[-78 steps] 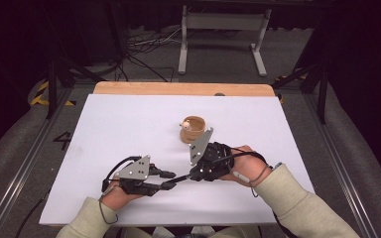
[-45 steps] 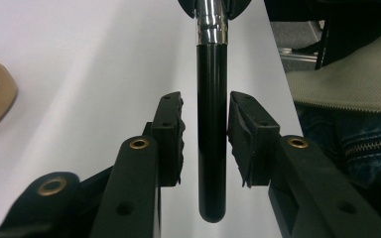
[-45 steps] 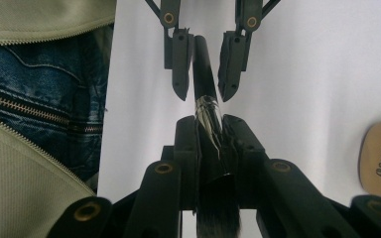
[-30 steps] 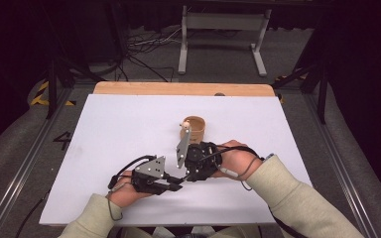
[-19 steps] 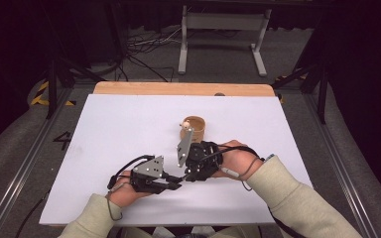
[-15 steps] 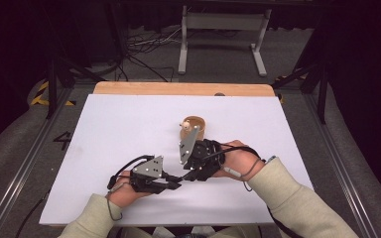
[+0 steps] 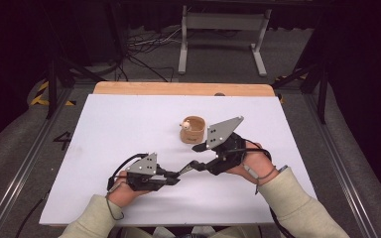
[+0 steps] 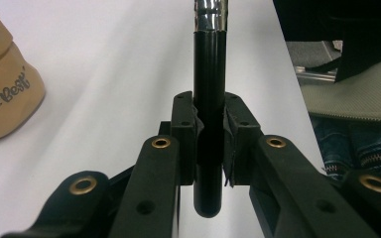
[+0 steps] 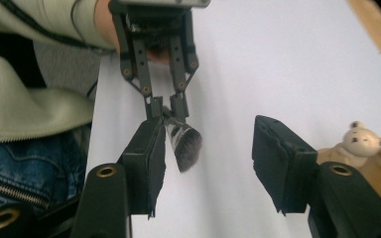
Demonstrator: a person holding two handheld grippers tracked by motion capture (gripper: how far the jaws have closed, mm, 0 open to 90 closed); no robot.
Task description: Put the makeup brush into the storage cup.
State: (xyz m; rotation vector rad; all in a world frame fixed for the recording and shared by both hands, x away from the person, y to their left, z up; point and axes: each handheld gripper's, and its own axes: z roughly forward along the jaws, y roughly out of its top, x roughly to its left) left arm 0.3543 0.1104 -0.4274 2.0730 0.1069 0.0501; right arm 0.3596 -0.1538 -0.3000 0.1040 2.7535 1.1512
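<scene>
Black brush handle [image 8: 208,99] clamped, table [image 7: 109,124] open

surface: white table [image 7: 104,129] | on it: tan cup [image 7: 192,135] with bear figure [image 7: 185,124]

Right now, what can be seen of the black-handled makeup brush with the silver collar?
The black-handled makeup brush with the silver collar has a smooth, glossy, round black handle, a shiny ringed metal collar and a dark, fanned tuft of bristles with paler roots. It lies roughly level above the white table, pointing toward the right gripper. The left gripper is shut on the handle near its rounded butt. The bristles sit just beside the right gripper's open jaws, which have just been opening and do not press on it.
</scene>
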